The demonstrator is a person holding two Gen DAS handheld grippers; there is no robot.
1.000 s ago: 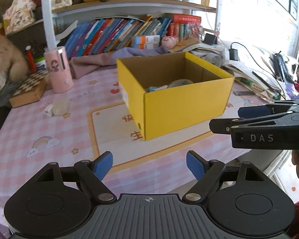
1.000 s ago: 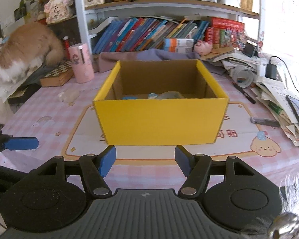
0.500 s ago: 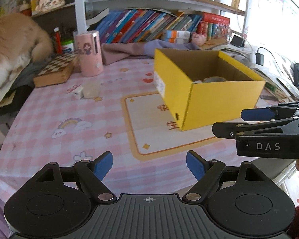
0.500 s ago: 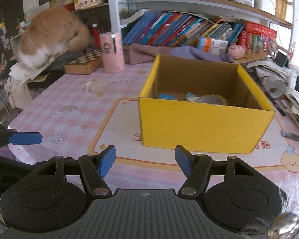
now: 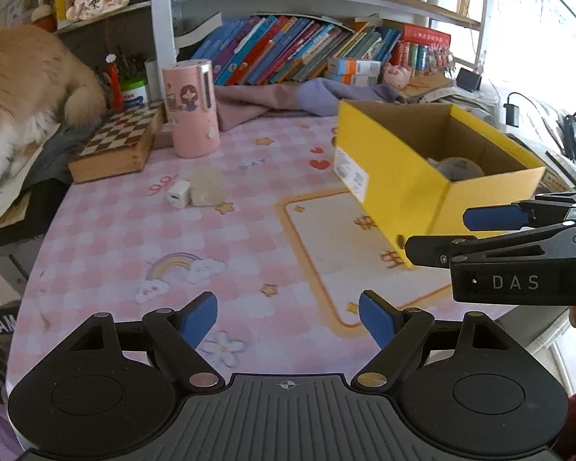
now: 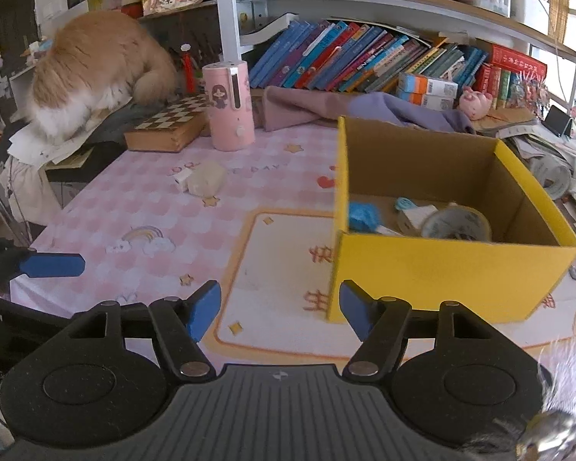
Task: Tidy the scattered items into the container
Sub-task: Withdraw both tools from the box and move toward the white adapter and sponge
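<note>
Both grippers hover over the near edge of the pink checked tablecloth [image 5: 142, 230], neither touching anything.

Left gripper [image 5: 288, 317]: jaws wide apart, nothing between the blue pads. Right gripper [image 6: 280, 307]: jaws apart, have just been opening a bit further, nothing between them. In the left wrist view the right gripper shows side-on at the right edge, in front of the box corner.

Yellow cardboard box [image 6: 441, 269] sits on the cream mat [image 6: 280, 269] printed on the cloth, to the right of both grippers. Inside: a roll of tape [image 6: 457, 224], a blue item [image 6: 363, 217], a small white item [image 6: 412, 217]; can't tell more about them.

Still loose on the cloth: a white charger plug [image 5: 178, 194] touching a pale translucent lump [image 5: 207, 190], left of the box and well apart from it, near the far side. Same pair in the right wrist view, plug [image 6: 183, 179], lump [image 6: 207, 182].

Behind them: a pink cylindrical container [image 5: 190, 107] upright, a chessboard box [image 5: 115, 146] just beside it on its left, a purple cloth [image 5: 288, 100] bunched along the back, books [image 5: 288, 50] leaning on the shelf. An orange-and-white furry animal [image 6: 92, 73] sits on the papers at the far left.
</note>
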